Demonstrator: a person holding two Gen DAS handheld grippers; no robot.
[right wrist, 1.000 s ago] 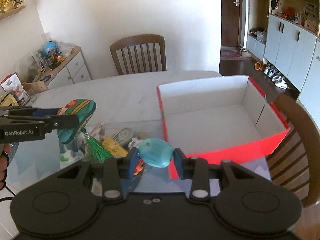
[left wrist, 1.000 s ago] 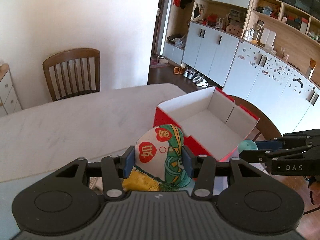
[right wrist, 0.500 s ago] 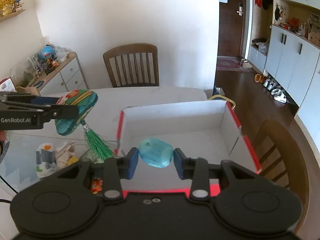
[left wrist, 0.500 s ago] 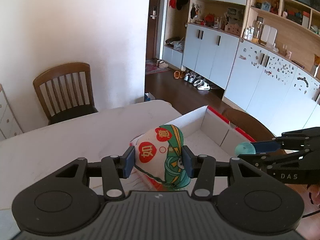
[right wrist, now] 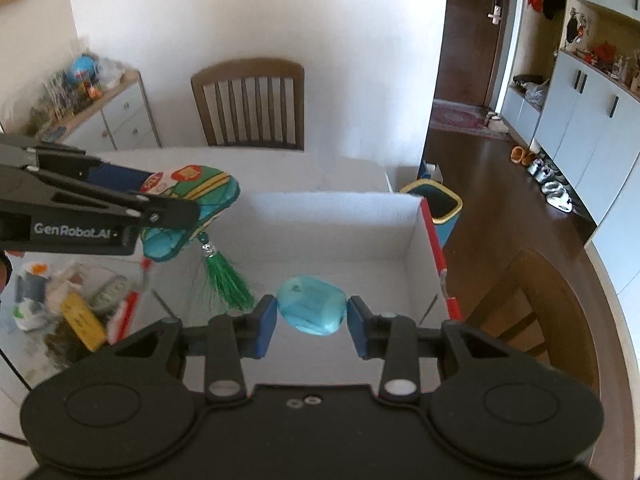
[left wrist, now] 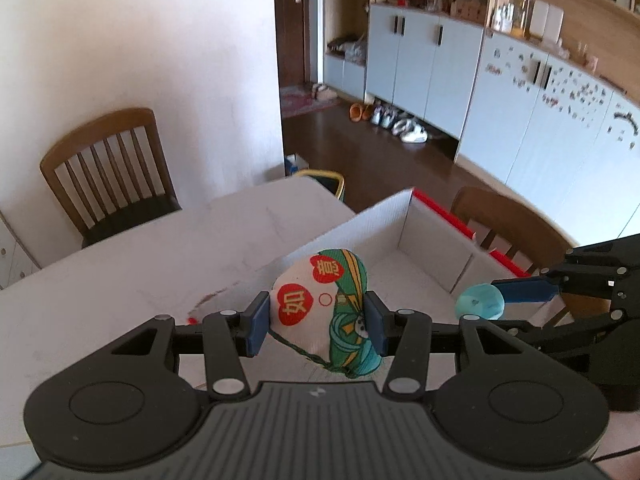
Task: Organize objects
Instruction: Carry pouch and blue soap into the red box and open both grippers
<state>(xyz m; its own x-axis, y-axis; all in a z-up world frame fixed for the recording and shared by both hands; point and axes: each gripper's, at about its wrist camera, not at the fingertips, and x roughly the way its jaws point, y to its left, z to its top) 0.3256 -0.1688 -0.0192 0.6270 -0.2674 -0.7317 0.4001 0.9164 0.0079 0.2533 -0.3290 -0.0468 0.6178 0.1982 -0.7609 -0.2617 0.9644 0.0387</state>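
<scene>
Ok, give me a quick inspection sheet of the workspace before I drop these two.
Surface: pale marble-look table, bare on the far side.
Job's things: red box with white inside, open and apparently holding nothing yet; embroidered pouch with green tassel; turquoise stone.
Clutter: pile of small items on the table left of the box, including a yellow packet.
Grippers: left tongs shut on the pouch; right tongs shut on the stone, held over the box.
Cables: thin dark cord at the right wrist view's left edge.
Surroundings: wooden chairs, drawer unit, blue cabinets, shoes on the floor.
</scene>
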